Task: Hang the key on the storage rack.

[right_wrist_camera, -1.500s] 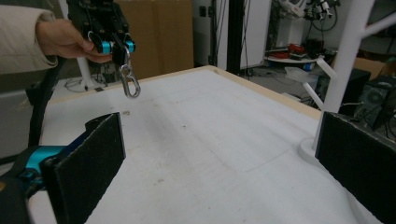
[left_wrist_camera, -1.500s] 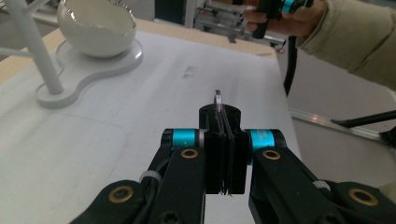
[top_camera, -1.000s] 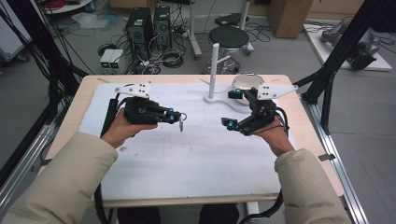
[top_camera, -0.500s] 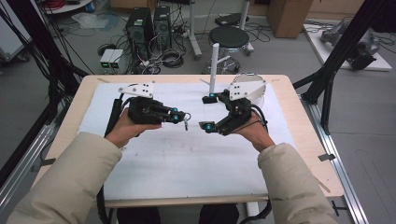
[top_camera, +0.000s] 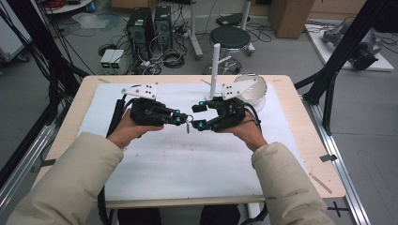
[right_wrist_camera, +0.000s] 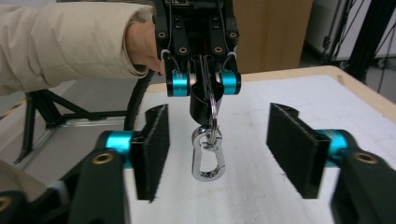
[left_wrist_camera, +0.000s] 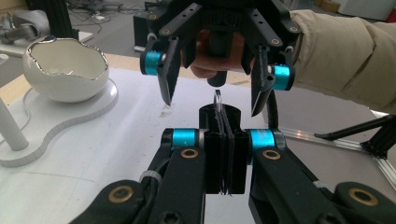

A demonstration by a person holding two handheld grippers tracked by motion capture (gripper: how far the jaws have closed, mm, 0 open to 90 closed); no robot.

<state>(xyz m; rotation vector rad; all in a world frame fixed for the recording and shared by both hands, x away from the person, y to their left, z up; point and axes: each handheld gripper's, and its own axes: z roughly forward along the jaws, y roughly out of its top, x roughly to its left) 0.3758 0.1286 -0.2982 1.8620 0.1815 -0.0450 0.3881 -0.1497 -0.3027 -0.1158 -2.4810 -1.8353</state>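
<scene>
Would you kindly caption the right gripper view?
Left gripper dangles a keyring carabiner between the right gripper's open jaws.

No writing can be read — anywhere (labels included).

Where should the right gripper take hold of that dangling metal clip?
Probably on the clip's lower oval loop, from straight ahead. It hangs flat below the shut left gripper, facing the right gripper, whose closing pads already flank it without touching.
</scene>
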